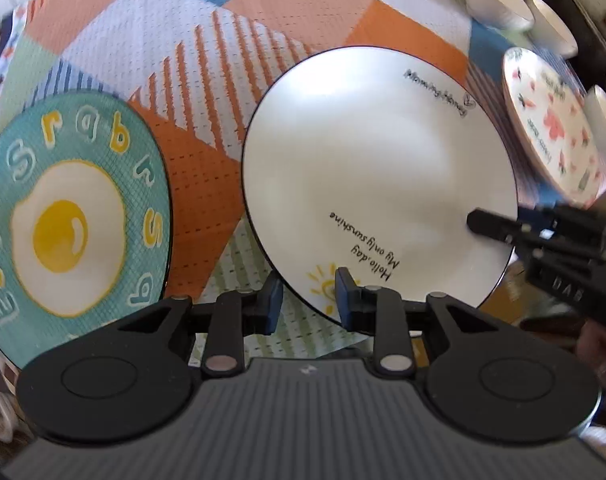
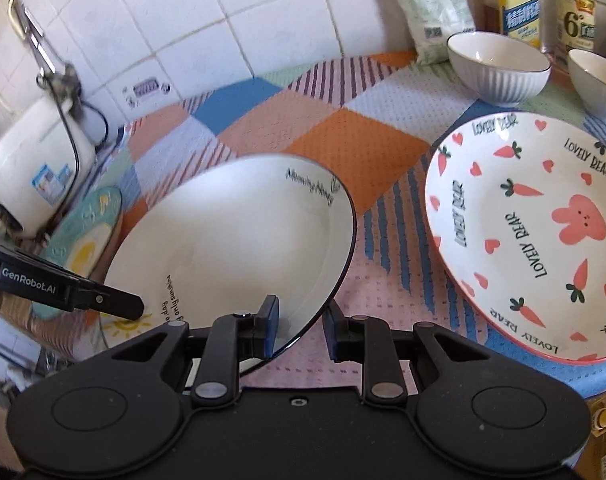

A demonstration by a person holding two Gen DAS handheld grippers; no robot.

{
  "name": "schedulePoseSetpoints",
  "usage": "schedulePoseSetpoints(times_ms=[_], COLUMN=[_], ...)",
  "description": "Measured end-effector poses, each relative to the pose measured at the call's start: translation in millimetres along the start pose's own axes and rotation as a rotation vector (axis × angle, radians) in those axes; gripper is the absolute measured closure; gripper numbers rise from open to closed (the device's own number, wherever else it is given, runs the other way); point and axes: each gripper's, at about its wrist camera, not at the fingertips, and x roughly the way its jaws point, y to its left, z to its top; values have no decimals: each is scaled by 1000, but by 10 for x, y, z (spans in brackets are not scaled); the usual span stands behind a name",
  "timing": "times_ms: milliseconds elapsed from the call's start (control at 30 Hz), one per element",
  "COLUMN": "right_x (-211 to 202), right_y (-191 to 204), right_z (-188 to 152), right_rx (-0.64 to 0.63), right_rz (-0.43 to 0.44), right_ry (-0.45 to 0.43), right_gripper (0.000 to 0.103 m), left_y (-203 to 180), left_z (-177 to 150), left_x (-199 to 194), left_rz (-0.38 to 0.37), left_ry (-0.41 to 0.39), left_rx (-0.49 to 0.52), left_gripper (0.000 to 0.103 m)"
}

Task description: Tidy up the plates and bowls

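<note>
Left gripper (image 1: 309,296) narrowly parted, straddling near rim of the round white plate with black edge and sun drawing (image 1: 379,176); right gripper (image 2: 301,326) likewise pinching its opposite rim. Plate sits on the patchwork-cloth counter (image 1: 207,80), between teal egg-print plate (image 1: 71,216) and carrot-and-bunny plate (image 2: 535,236)

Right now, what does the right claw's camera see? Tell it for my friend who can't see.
The right claw straddles the rim of a white plate with a sun drawing, and the left claw reaches in from the other side. Beside it on the patchwork cloth lie a bunny and carrot plate and two white bowls.
</note>
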Motion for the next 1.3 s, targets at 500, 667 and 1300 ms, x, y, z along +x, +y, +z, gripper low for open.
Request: schedulePoseSetpoints(times_ms=[500, 667, 1300], right_x=[-233, -491, -910], right_y=[329, 618, 2111], right_z=[-99, -239, -473], right_rx=[-17, 36, -96], right_rz=[-151, -157, -113], right_ry=[-75, -186, -345], right_gripper=[55, 49, 40], left_y=[274, 484, 1448], left_z=[-74, -205, -854], left_x=[-478, -629, -1184], left_rz=[-13, 5, 62], left_ry=[-32, -52, -125], left_rx=[48, 49, 88], left_gripper=[70, 69, 64])
